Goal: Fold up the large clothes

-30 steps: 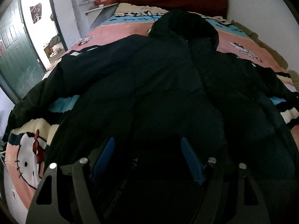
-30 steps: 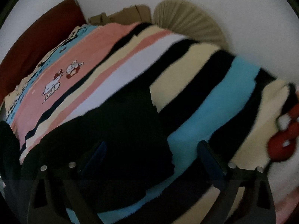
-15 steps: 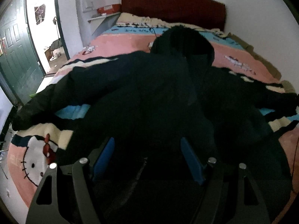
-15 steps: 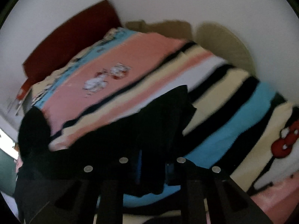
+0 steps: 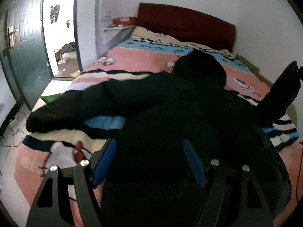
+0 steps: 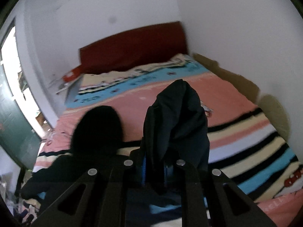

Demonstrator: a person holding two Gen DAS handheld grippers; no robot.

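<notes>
A large black hooded jacket [image 5: 166, 113] lies spread on the striped bed cover, hood [image 5: 200, 68] toward the headboard, one sleeve [image 5: 79, 106] stretched out to the left. My left gripper [image 5: 150, 158] is open and empty above the jacket's lower body. My right gripper [image 6: 155, 167] is shut on the jacket's other sleeve [image 6: 176, 121] and holds its end lifted off the bed. That raised sleeve also shows at the right edge of the left wrist view [image 5: 282, 92]. The hood shows in the right wrist view [image 6: 98, 128].
The bed [image 5: 144, 56] has a pink, blue and striped cover and a dark red headboard [image 5: 185, 26]. A green door [image 5: 24, 47] stands open at the left by a bright doorway. A shelf with a red box [image 5: 124, 20] is beside the headboard. White walls border the bed's right side.
My right gripper has closed on the right sleeve and lifted it up off the bed. My left gripper has drawn back and up, staying open.
</notes>
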